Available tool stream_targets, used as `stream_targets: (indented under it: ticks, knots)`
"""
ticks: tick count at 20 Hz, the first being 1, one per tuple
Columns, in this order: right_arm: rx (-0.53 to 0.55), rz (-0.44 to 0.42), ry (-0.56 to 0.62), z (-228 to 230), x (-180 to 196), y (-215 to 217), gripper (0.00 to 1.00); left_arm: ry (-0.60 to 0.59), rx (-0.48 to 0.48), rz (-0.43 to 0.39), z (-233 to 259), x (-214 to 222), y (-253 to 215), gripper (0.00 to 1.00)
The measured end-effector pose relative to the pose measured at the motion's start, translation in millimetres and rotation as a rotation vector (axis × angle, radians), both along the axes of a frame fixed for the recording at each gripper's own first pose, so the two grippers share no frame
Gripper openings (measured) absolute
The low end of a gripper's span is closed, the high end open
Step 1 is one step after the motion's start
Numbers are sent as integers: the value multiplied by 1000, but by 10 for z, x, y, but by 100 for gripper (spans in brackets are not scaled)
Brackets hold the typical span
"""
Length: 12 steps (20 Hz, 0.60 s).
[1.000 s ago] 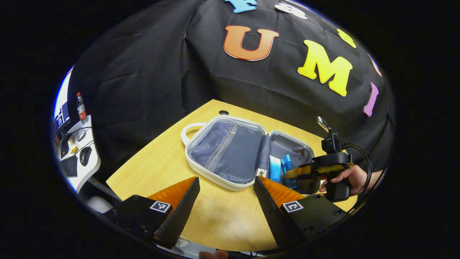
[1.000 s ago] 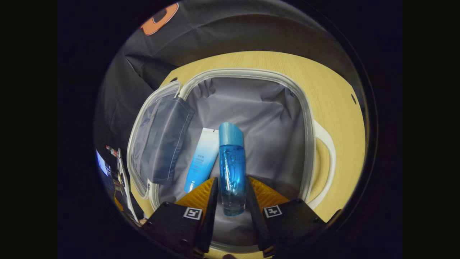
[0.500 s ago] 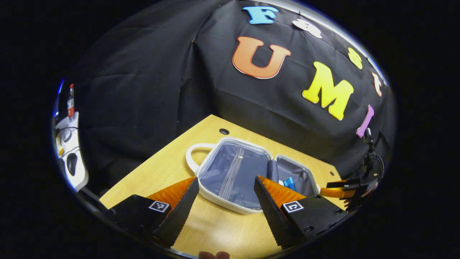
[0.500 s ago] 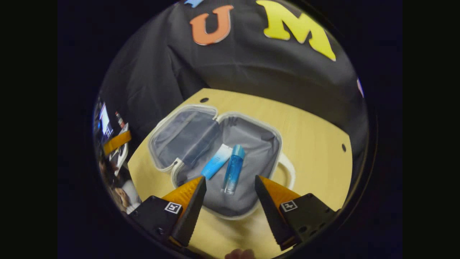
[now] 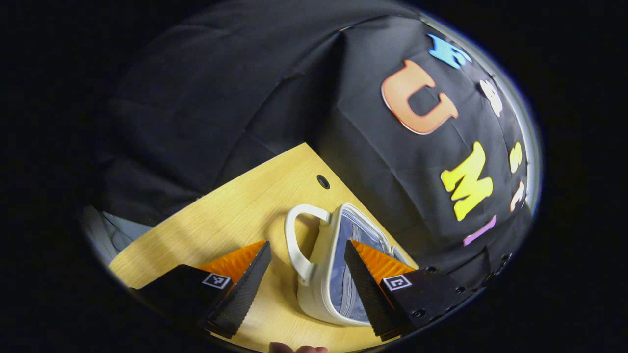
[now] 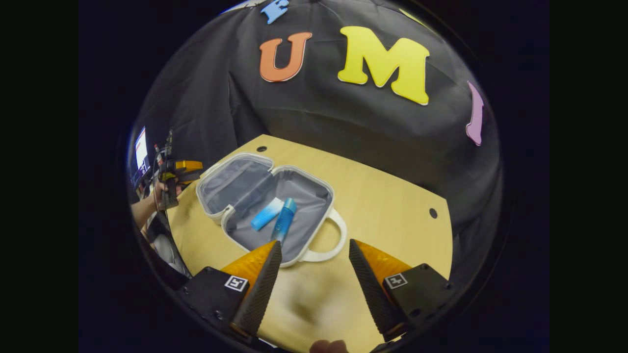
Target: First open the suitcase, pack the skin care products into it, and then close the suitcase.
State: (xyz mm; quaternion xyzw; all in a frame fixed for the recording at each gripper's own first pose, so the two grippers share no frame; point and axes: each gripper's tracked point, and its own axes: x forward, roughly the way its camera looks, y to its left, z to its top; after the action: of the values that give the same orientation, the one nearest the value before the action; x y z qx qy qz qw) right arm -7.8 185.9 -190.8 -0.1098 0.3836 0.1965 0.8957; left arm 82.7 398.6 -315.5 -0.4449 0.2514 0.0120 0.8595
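Light wood-grain worktop (image 6: 392,196) carries the white suitcase (image 6: 216,215), seen lying open in the right gripper view, both grey-lined halves flat and a looped white handle (image 6: 331,245) on its near edge. Two skin care items are seen lying inside the nearer half: a blue bottle (image 6: 284,218) and a pale blue tube (image 6: 267,214), side by side and touching or nearly so, both slanted toward the hinge. Right gripper (image 6: 311,274) is held above bare worktop just in front of the handle, fingers spread wide, nothing between them. The left gripper (image 6: 189,165) is seen farther off in the same view, gripped by a hand (image 6: 159,189) at the worktop's far-left edge, beside the lid half; its opening can't be judged from there. In the left gripper view the left gripper (image 5: 306,277) is shown with fingers well apart and empty, the suitcase (image 5: 321,274) lid edge and its other handle (image 5: 299,240) framed between them, striped lining visible inside. A round cable hole (image 5: 323,181) is seen in the worktop (image 5: 221,220) beyond the handle. Contact between fingers and suitcase can't be told.
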Motion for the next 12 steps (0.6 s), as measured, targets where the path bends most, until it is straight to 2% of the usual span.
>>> stream_targets:
  ticks: [5, 6, 7, 8, 9, 12]
  knots:
    - [-30, -11, -21, 119, -153, -13, 80, 28, -218, 7, -245, 276, -18, 94]
    - [-29, -14, -21, 134, -179, 0, 83, 29, -253, 19, -267, 324, -41, 80]
    - [-26, -17, -22, 149, -215, 13, 82, 35, -283, 36, -271, 377, -42, 87]
    - [-23, -20, -21, 145, -231, 28, 80, 45, -300, 58, -307, 439, -46, 61]
    - [-22, -23, -23, 136, -235, 28, 81, 42, -319, 85, -309, 466, -28, 64]
    - [2, -39, -21, 126, -261, 0, 81, 53, -386, 159, -251, 555, 29, 20]
